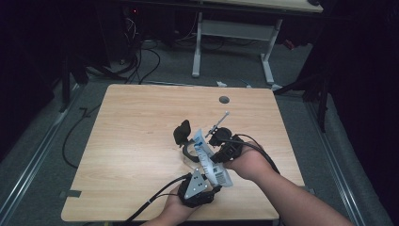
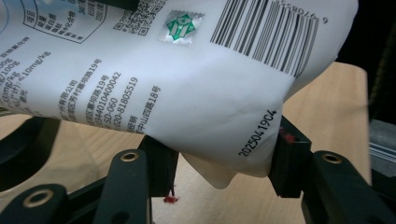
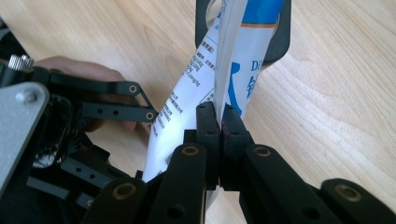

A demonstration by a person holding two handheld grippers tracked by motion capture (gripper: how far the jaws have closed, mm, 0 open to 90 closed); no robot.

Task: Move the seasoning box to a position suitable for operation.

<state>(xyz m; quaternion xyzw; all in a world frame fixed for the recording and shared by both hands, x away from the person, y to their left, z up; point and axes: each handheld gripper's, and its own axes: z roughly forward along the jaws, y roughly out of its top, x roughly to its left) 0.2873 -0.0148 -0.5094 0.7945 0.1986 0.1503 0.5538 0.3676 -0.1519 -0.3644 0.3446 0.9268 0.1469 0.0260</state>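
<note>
A white and blue printed pouch (image 1: 210, 162) hangs tilted above the wooden table (image 1: 141, 141), between both grippers. My right gripper (image 1: 219, 151) is shut on the pouch's side seam (image 3: 219, 93), its jaws pressed flat together. My left gripper (image 1: 205, 181) holds the pouch's lower end. In the left gripper view its jaws press the barcode end of the pouch (image 2: 187, 93) from both sides. A black ring-shaped holder (image 1: 184, 136) stands on the table just beyond the pouch. The holder (image 3: 280, 42) sits behind the pouch's blue top. The left gripper (image 3: 112, 107) and a hand also appear at the left of the right gripper view.
A thin metal rod (image 1: 219, 122) lies just beyond the right gripper. A round grommet hole (image 1: 224, 100) sits near the table's far edge. Cables (image 1: 141, 61) run across the floor behind, beside another desk's white frame (image 1: 235, 30).
</note>
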